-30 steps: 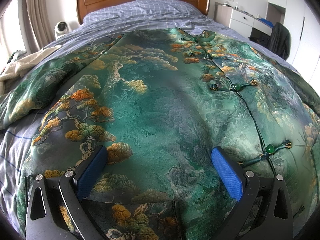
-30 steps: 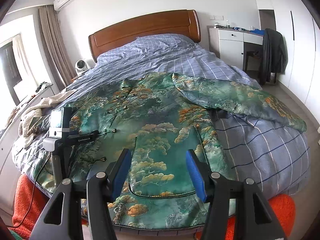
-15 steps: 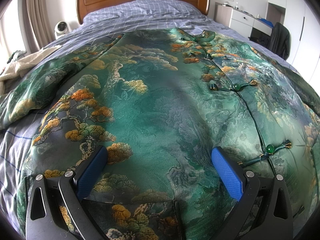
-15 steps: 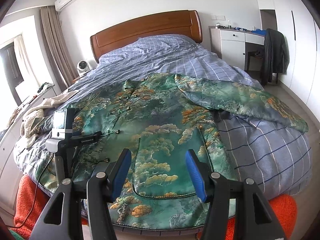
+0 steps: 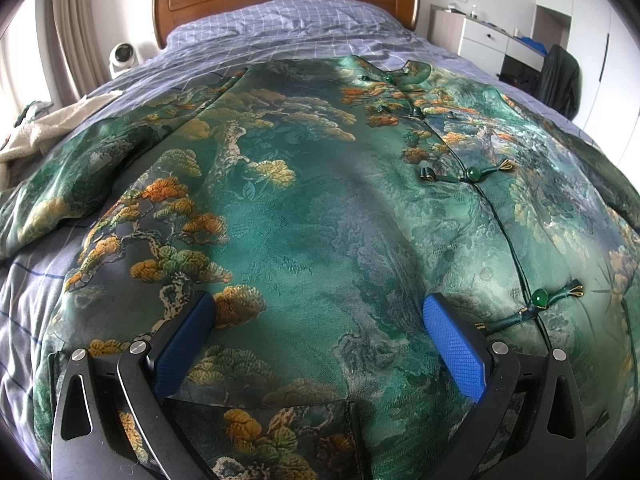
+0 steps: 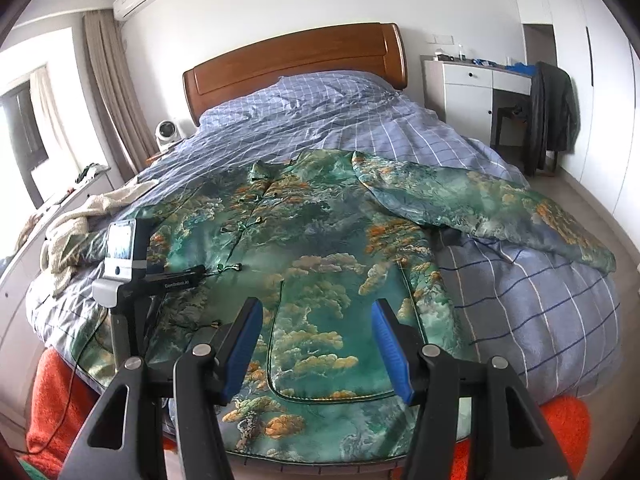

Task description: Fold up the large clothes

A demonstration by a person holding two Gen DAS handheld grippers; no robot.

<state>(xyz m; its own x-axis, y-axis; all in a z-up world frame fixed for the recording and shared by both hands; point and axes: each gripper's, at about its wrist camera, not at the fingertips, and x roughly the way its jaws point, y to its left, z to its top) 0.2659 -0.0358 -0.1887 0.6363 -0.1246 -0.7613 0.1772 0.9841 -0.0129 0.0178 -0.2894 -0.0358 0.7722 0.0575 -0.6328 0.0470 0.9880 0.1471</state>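
A large green brocade jacket (image 6: 320, 248) with orange pine patterns and green knot buttons lies face up on the bed, sleeves spread out. It fills the left wrist view (image 5: 328, 208). My left gripper (image 5: 316, 316) is open and empty, low over the jacket's lower front, left of the button line. It shows in the right wrist view as a handle with a screen (image 6: 132, 260) at the jacket's left side. My right gripper (image 6: 316, 320) is open and empty, above the jacket's hem at the foot of the bed. The right sleeve (image 6: 480, 208) stretches toward the bed's right edge.
The bed has a blue checked duvet (image 6: 340, 120) and a wooden headboard (image 6: 296, 60). A beige blanket (image 6: 80, 220) lies at the left edge. An orange rug (image 6: 56, 400) is on the floor. A white desk with a dark coat on a chair (image 6: 552, 112) stands at right.
The right gripper has moved back and up a little, so the bed looks farther away. The left gripper has not moved.
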